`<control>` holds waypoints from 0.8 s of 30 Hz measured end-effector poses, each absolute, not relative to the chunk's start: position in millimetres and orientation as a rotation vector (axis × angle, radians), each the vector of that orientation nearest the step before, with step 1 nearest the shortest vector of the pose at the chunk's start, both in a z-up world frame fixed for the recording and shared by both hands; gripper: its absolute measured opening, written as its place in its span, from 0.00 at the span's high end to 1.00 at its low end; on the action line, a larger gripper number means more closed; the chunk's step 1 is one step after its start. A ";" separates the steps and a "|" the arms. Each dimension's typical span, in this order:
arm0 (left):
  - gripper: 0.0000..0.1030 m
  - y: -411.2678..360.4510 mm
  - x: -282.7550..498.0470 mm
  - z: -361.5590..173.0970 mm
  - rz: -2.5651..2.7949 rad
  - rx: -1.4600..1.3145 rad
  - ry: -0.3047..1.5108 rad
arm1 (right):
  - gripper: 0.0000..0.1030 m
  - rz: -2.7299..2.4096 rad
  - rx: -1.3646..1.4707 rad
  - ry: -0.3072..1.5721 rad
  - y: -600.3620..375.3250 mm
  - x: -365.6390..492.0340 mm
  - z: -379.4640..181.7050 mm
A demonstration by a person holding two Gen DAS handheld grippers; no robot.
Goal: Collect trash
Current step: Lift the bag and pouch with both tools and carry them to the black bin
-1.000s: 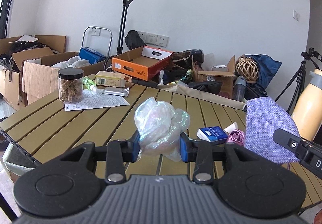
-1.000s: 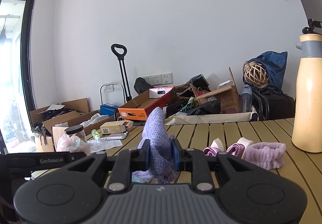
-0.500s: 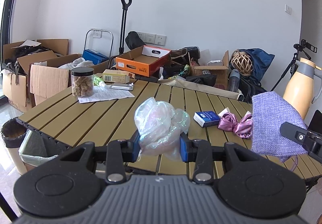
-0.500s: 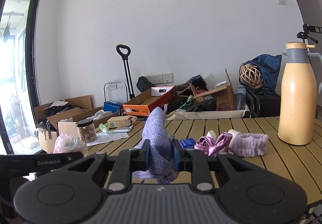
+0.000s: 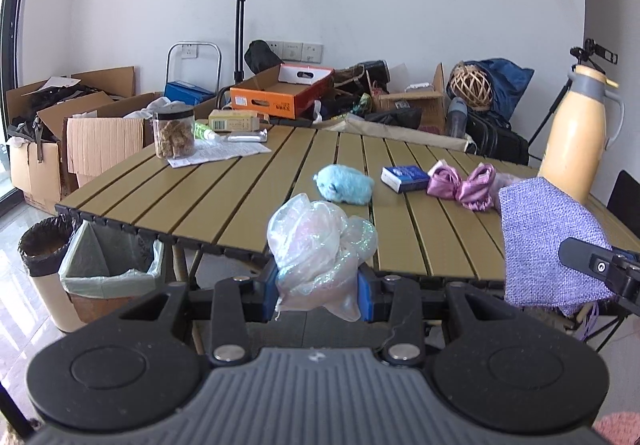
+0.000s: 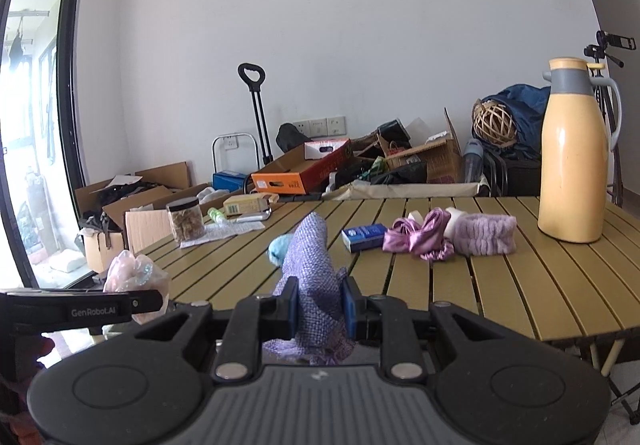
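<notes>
So the left tongs (image 5: 318, 291) are clamped on a crumpled plastic wrapper (image 5: 320, 249), bunched upward just off the worktop (image 5: 248, 197) edge. Right tongs (image 6: 320, 305) are pinched tight on a purple cloth (image 6: 310, 265), long axis upright, tip up.

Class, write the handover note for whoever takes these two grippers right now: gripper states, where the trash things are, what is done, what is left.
Left gripper: shut on crumpled iridescent plastic wrap.
Right gripper: shut on purple woven cloth.
Both are held off the slatted table, near its front edge.
Green-lined bin stands on the floor, lower left of the table.
Done: two pieces picked up.
Left: drop both in the bin.
</notes>
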State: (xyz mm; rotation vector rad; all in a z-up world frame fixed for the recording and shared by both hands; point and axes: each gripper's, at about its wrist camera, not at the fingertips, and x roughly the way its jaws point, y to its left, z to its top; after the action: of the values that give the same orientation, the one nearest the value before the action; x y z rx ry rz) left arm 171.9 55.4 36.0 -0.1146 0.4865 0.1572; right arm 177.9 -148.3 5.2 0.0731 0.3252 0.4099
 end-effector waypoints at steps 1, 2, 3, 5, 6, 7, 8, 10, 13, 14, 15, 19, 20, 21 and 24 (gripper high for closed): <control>0.63 54.1 169.7 33.1 0.155 -0.112 0.496 | 0.80 0.409 0.073 0.333 -149.5 175.2 2.4; 0.63 52.8 167.4 30.1 0.152 -0.108 0.504 | 0.80 0.409 0.074 0.342 -150.9 172.8 -0.6; 0.63 51.9 165.7 27.1 0.150 -0.104 0.511 | 0.80 0.410 0.073 0.350 -151.8 170.3 -3.8; 0.63 49.9 160.9 20.8 0.144 -0.097 0.527 | 0.80 0.412 0.072 0.368 -152.9 166.2 -10.2; 0.63 48.8 158.5 17.4 0.141 -0.094 0.535 | 0.80 0.413 0.071 0.377 -153.3 164.7 -13.4; 0.63 47.6 156.2 14.1 0.139 -0.091 0.543 | 0.80 0.414 0.070 0.386 -153.8 163.0 -16.6; 0.63 46.8 154.7 10.9 0.136 -0.089 0.552 | 0.80 0.414 0.070 0.394 -154.4 161.1 -19.9; 0.63 45.2 151.9 5.5 0.129 -0.086 0.569 | 0.80 0.413 0.070 0.411 -155.3 158.7 -25.9; 0.63 42.6 149.2 -3.7 0.120 -0.081 0.594 | 0.80 0.411 0.070 0.438 -157.1 156.4 -36.0; 0.63 41.7 148.3 -7.2 0.117 -0.078 0.603 | 0.80 0.410 0.071 0.448 -158.0 155.8 -39.6; 0.63 40.9 148.0 -10.7 0.115 -0.076 0.613 | 0.80 0.408 0.071 0.458 -158.9 155.5 -43.3; 0.63 39.0 148.9 -25.3 0.106 -0.066 0.653 | 0.80 0.397 0.069 0.507 -161.7 155.7 -59.8; 0.63 38.4 149.0 -29.0 0.103 -0.066 0.662 | 0.80 0.394 0.068 0.519 -162.5 155.8 -63.9; 0.63 38.2 149.5 -32.6 0.101 -0.065 0.671 | 0.80 0.390 0.068 0.531 -163.2 156.0 -67.9; 0.63 38.4 150.7 -43.7 0.095 -0.069 0.699 | 0.80 0.381 0.064 0.566 -165.2 156.6 -79.4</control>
State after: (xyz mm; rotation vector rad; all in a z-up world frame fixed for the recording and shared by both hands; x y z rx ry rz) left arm 150.7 38.4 -43.7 -0.0685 0.6988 0.0946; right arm 156.6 -165.2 -79.4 0.0641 0.5664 0.3807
